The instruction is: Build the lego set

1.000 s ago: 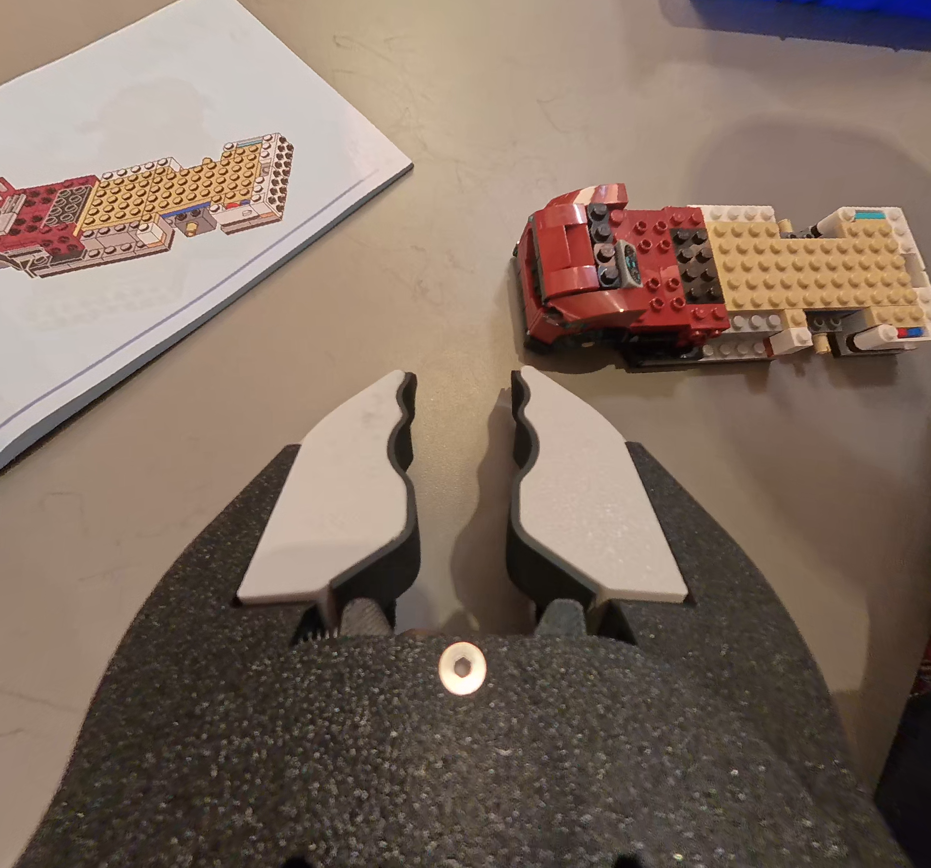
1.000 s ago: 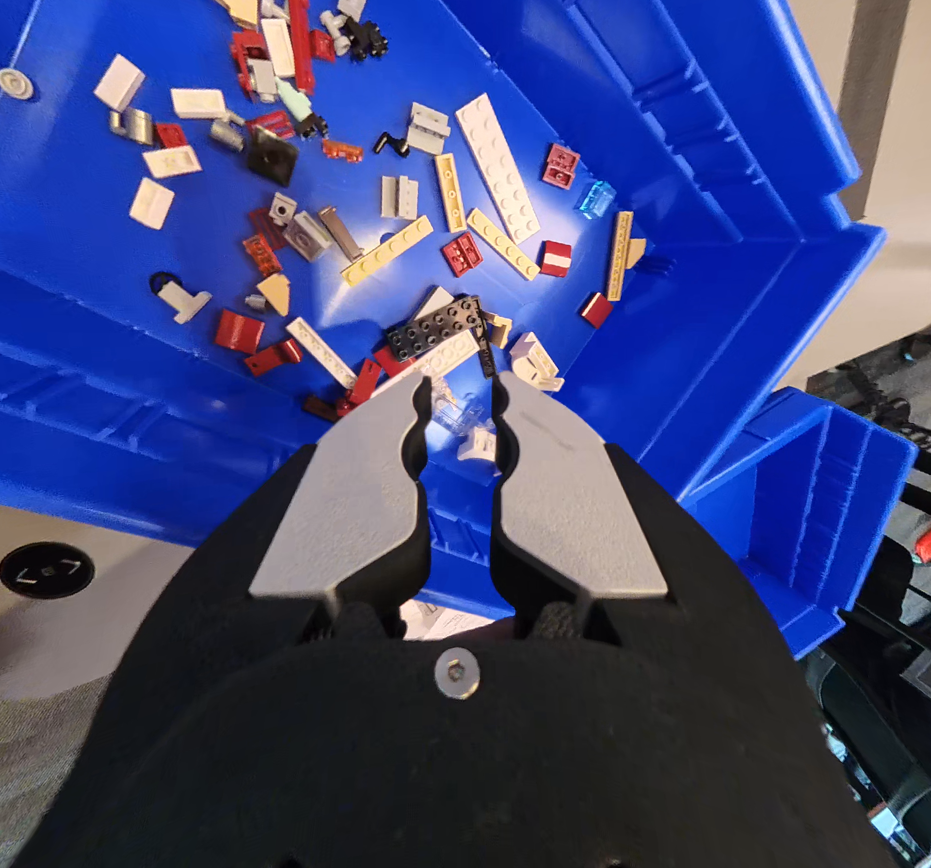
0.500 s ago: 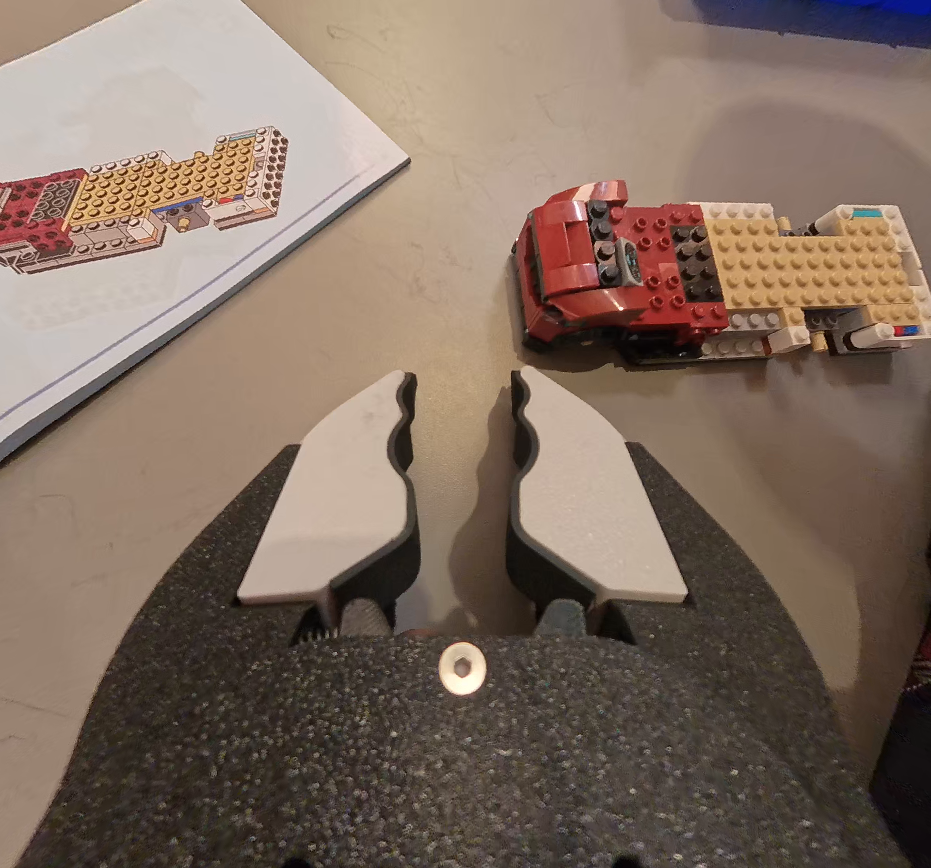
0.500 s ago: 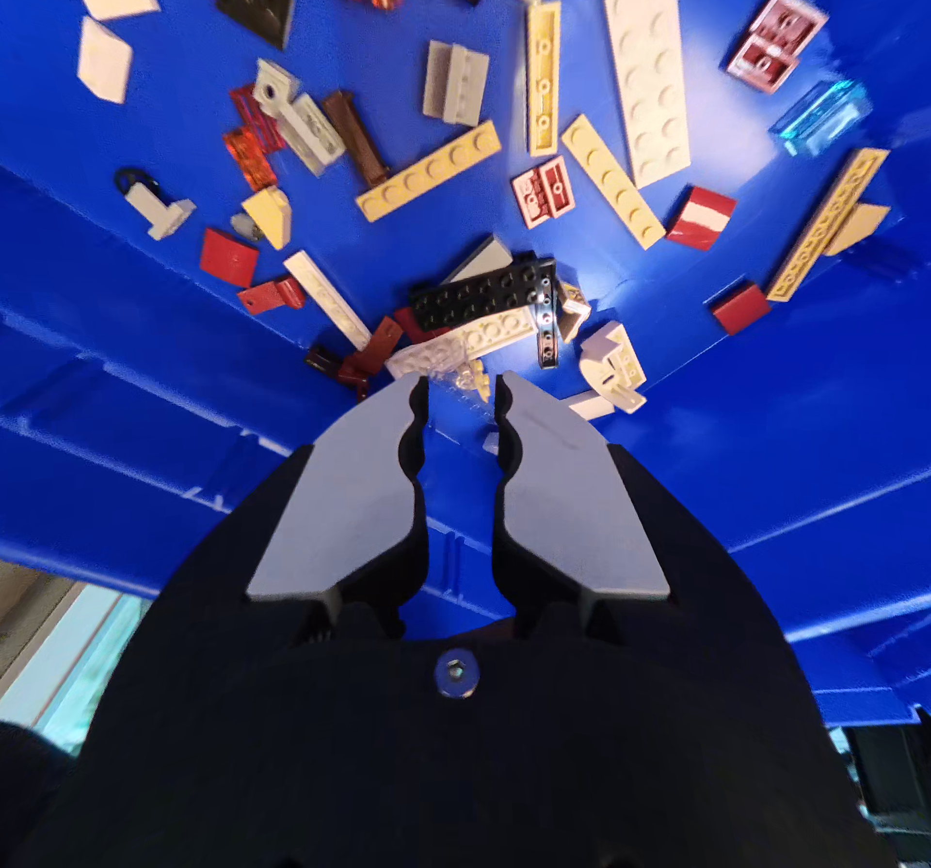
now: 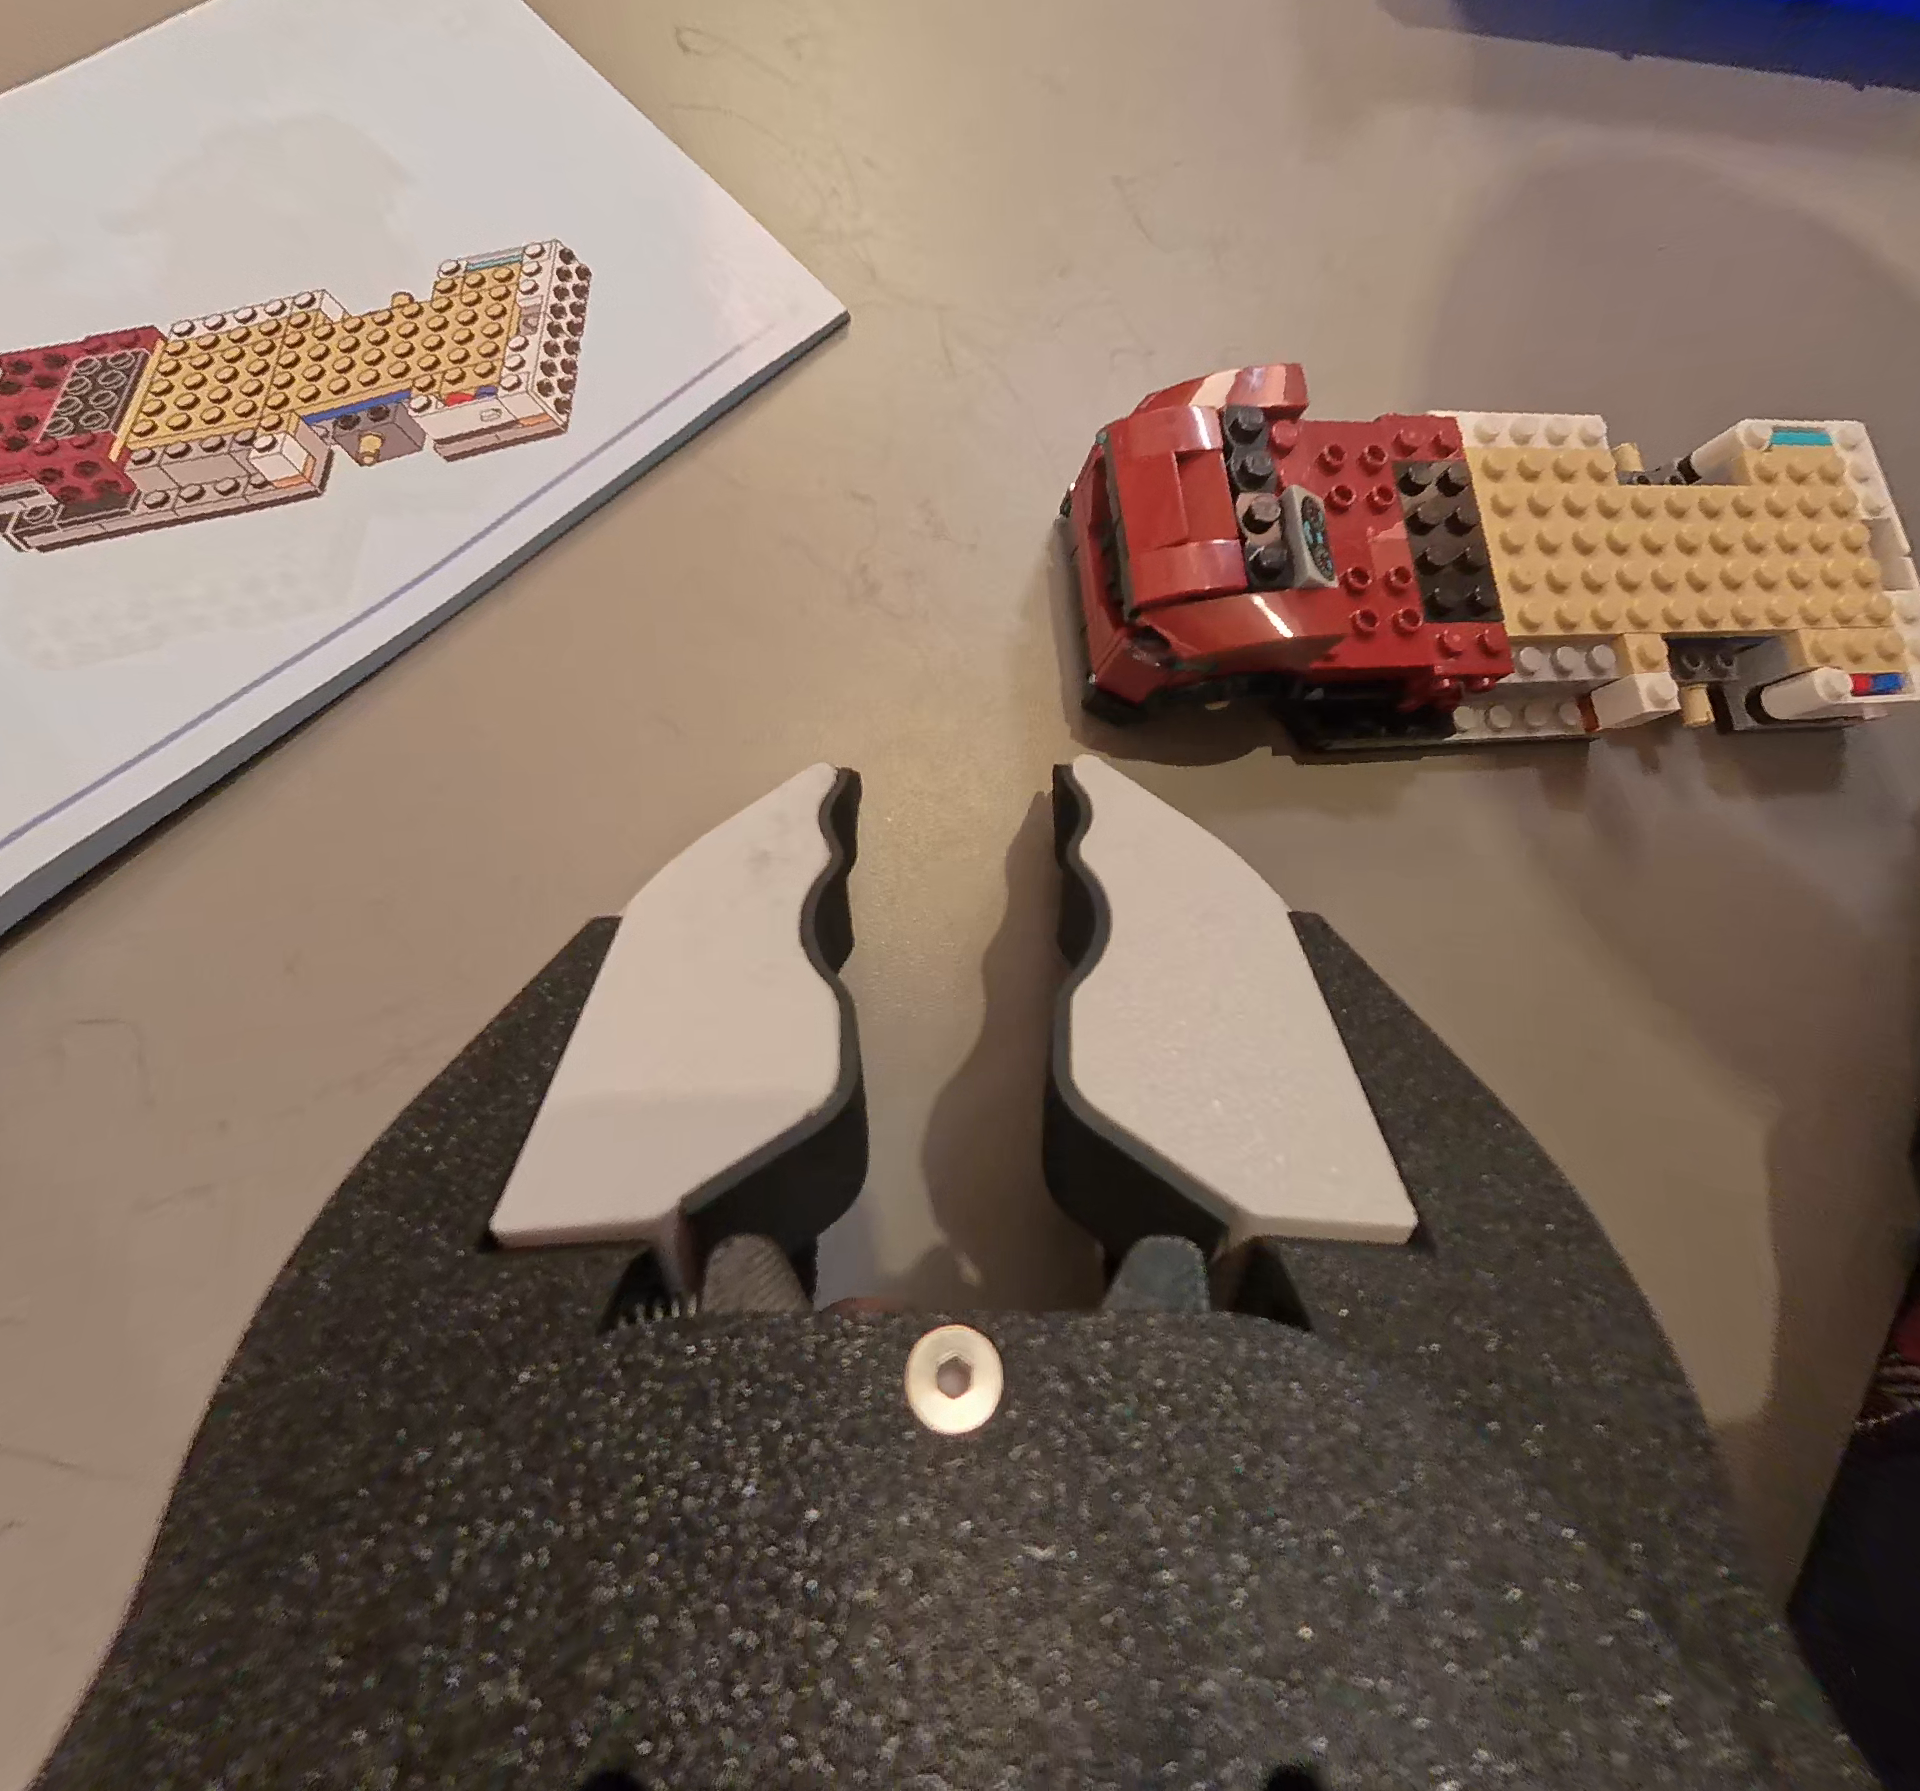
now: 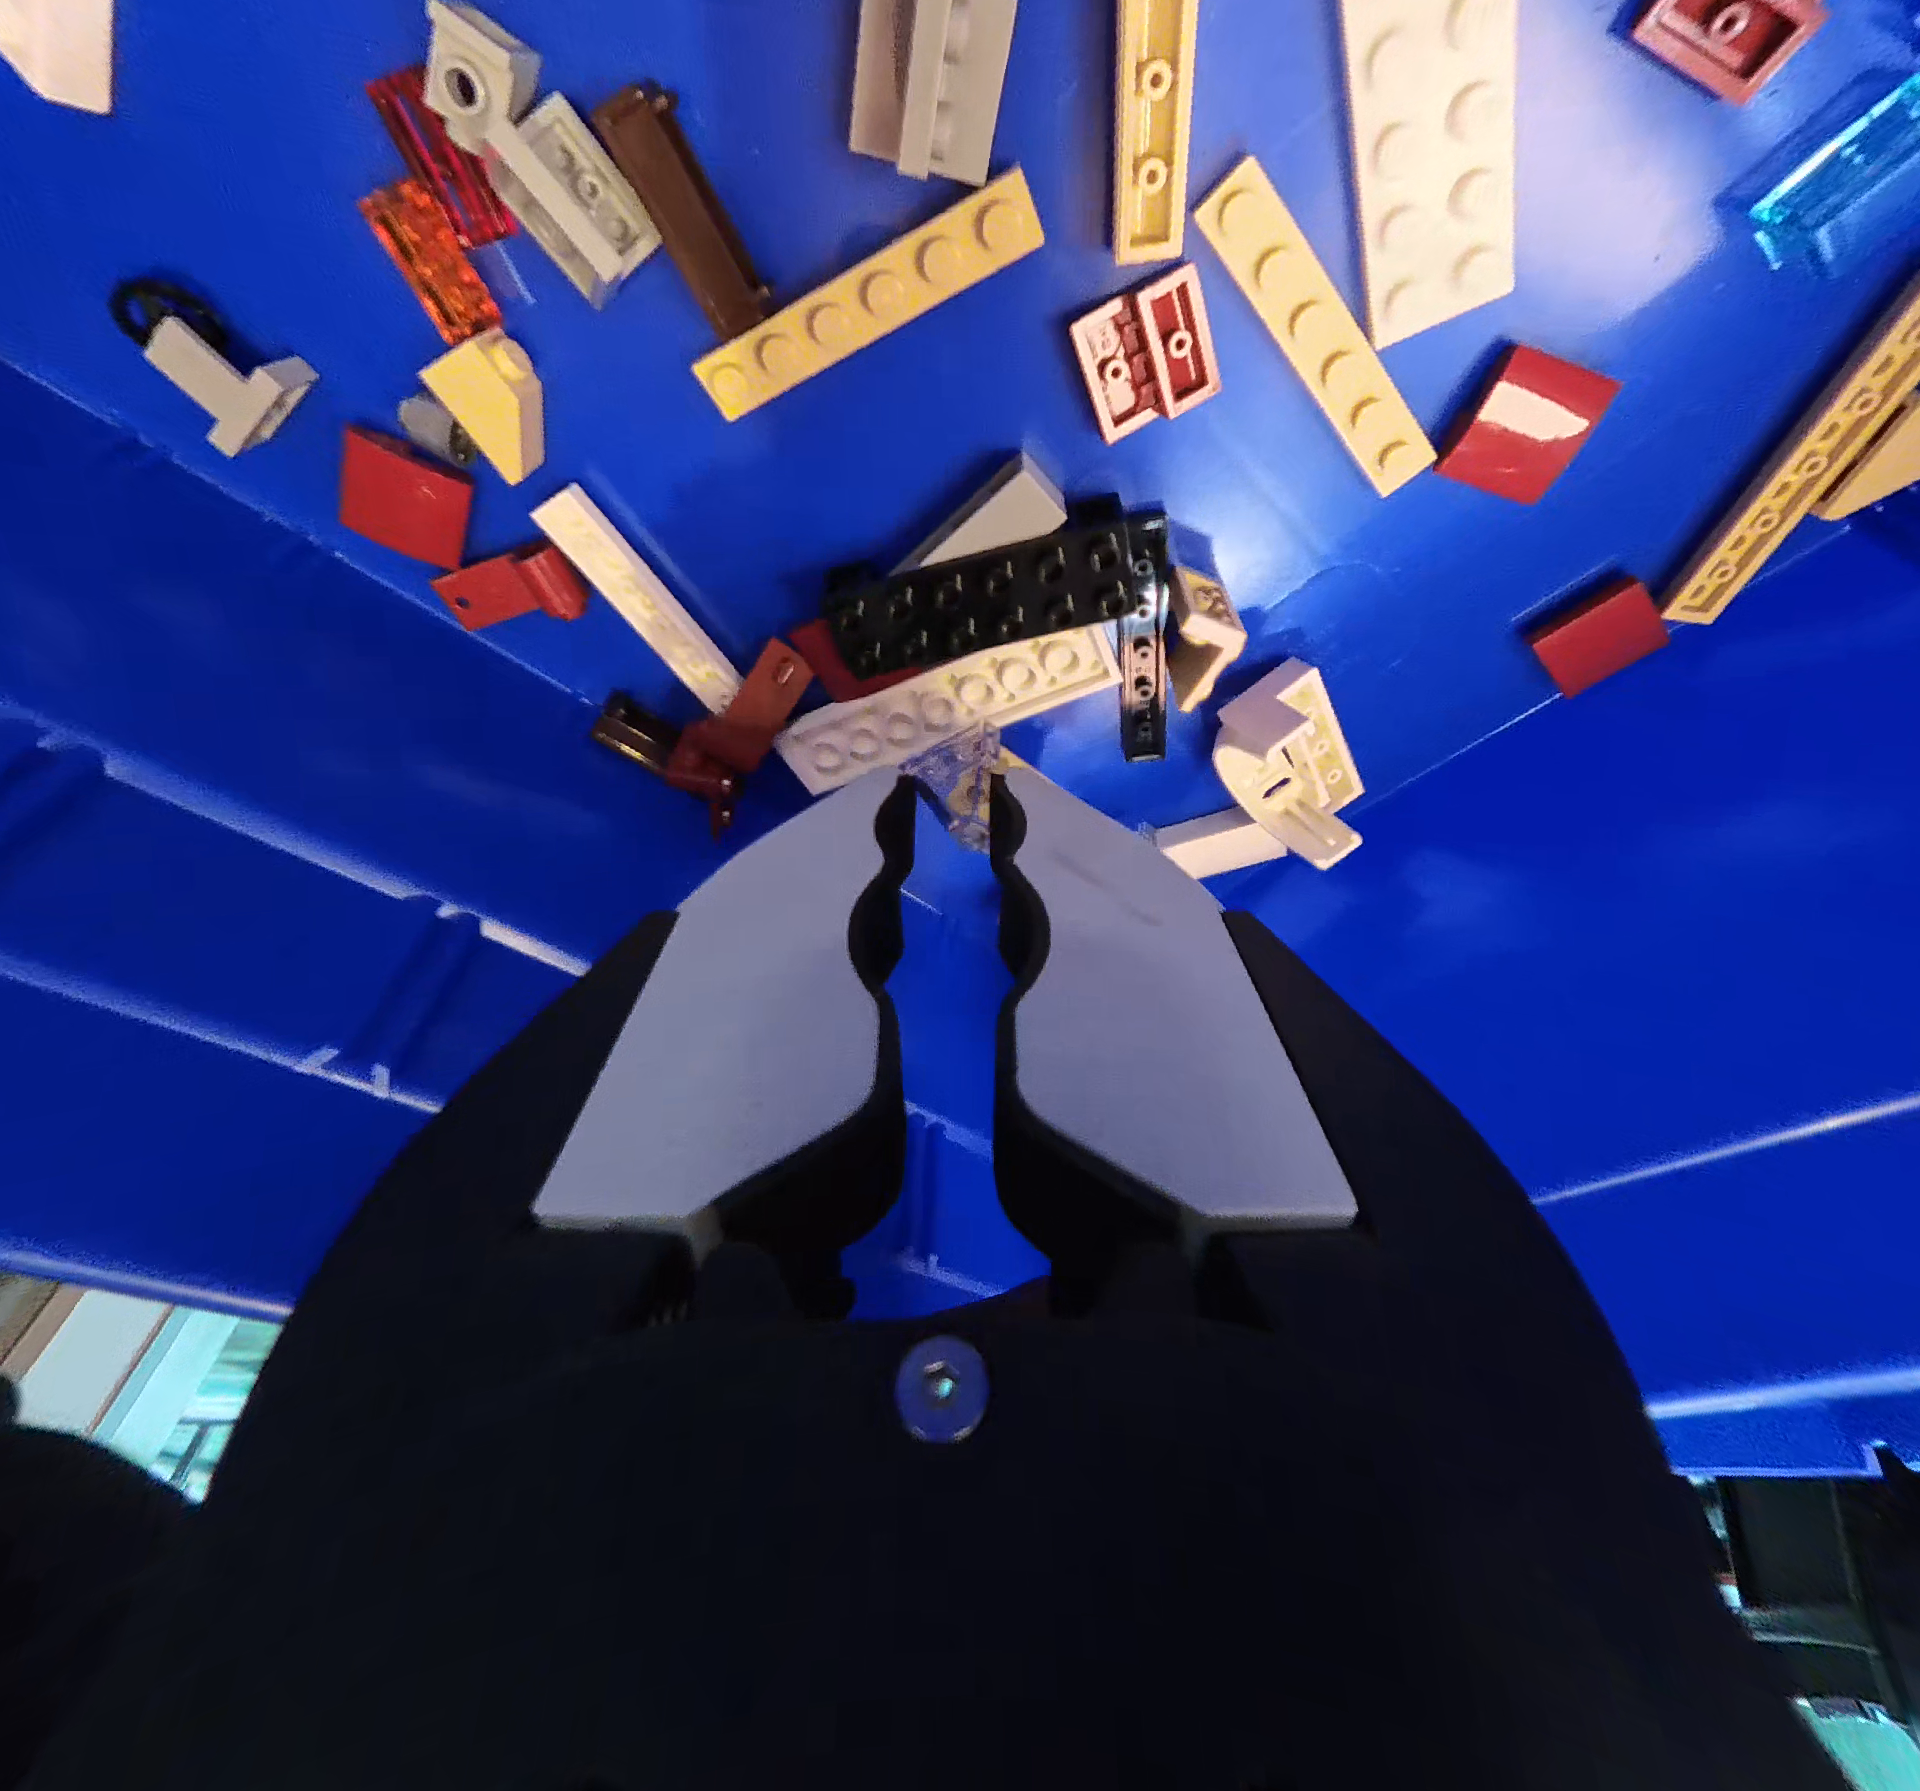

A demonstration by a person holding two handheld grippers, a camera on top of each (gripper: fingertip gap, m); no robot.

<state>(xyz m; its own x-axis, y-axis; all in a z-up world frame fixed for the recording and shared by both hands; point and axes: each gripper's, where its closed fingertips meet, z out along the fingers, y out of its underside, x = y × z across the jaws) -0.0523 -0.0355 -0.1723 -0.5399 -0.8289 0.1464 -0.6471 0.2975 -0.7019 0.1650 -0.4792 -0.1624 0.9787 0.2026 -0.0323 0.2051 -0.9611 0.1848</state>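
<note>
**Left and right wrist views, one instant.**

**Right gripper** (image 6: pixel 948 794): it has moved deeper into the blue bin (image 6: pixel 312 910), so the loose bricks now fill the view. Its jaws have narrowed and now stand close together. A small clear piece (image 6: pixel 951 767) sits at the fingertips (image 6: pixel 1023 811) and spans the gap between them. Both tips appear to bear on its sides, though blur makes the contact hard to confirm. The clear piece still lies low in the bin. It is just beside a white plate (image 6: pixel 935 707), which lies under a black plate (image 6: pixel 987 598). A white bracket (image 6: pixel 1283 765) lies near the right finger. Tan strips and red tiles are scattered farther up the bin floor.

**Left gripper** (image 5: pixel 956 791): it has hardly shifted. It hovers over the bare table (image 5: pixel 935 183) with its jaws parted and nothing between them. The nearest thing is the part-built red, tan and white model (image 5: pixel 1455 546), ahead and to its right and not touching it. An open booklet (image 5: pixel 312 235) lies well apart on the left.
</note>
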